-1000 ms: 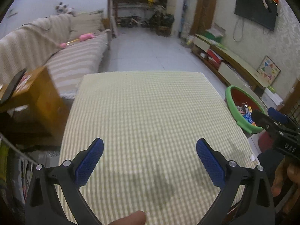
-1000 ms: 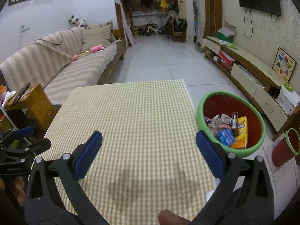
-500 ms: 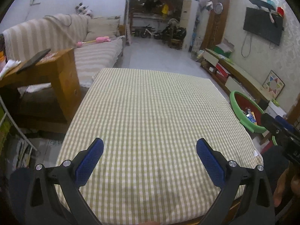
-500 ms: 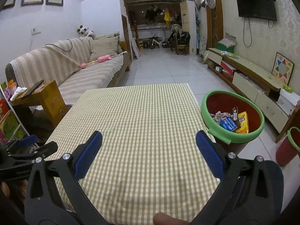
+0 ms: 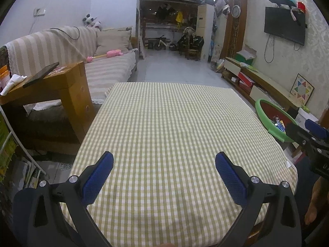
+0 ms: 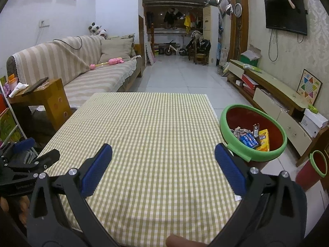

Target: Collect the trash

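A red bin with a green rim point(image 6: 254, 132) stands just off the table's right edge and holds several wrappers and small boxes point(image 6: 249, 138); it also shows in the left wrist view point(image 5: 271, 119). The table has a green-and-white checked cloth point(image 6: 156, 135) point(image 5: 172, 127) with nothing on it. My left gripper point(image 5: 164, 174) is open and empty above the table's near edge. My right gripper point(image 6: 163, 168) is open and empty above the near edge, left of the bin.
A wooden side table point(image 6: 41, 98) with a phone stands left of the table, a striped sofa point(image 6: 98, 76) behind it. A low TV cabinet point(image 6: 273, 98) runs along the right wall. A smaller red bin point(image 6: 312, 168) stands on the floor at the right.
Both grippers have pulled back and risen from low over the cloth to the near edge, so more of the room shows. Both stayed open and empty.
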The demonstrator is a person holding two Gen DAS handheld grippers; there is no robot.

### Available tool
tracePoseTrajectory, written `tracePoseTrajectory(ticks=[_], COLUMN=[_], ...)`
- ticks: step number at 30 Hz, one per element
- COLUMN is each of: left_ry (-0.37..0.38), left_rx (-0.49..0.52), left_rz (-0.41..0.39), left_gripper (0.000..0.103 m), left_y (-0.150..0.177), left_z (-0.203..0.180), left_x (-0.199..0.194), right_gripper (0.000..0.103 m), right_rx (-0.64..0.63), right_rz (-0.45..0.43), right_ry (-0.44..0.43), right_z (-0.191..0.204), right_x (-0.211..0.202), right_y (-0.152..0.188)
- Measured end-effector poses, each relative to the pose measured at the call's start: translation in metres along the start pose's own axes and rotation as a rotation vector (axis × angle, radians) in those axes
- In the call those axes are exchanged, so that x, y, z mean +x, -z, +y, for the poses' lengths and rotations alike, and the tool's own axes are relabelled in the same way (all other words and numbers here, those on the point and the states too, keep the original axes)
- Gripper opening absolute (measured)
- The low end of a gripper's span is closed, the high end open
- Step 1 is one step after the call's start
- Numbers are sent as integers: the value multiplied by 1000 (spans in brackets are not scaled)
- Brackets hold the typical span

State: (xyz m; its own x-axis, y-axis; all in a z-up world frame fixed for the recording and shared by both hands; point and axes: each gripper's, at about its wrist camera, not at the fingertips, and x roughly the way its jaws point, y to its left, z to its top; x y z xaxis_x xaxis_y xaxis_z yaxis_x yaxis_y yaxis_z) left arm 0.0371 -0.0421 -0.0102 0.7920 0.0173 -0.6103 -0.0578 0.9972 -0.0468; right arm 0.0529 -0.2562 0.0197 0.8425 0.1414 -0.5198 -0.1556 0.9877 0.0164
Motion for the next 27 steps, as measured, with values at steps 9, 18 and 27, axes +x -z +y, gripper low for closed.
tracePoseTrajectory(ticks=[9,18,27], left_ry=[5,6,4], left_rx=[-2,-4,-6], left_rz=[-2,-5,-1], left_gripper=[95,95,95], left_y=[-1,0,0], left_z=[0,1,0], left_x=[-1,-1,-1], right_gripper=[98,98,98], right_rx=[26,26,28], right_rz=[5,6,10], right_ry=[12,15,17], right_z=[-8,-10,-12], right_x=[1,1,2], right_y=[1,1,0])
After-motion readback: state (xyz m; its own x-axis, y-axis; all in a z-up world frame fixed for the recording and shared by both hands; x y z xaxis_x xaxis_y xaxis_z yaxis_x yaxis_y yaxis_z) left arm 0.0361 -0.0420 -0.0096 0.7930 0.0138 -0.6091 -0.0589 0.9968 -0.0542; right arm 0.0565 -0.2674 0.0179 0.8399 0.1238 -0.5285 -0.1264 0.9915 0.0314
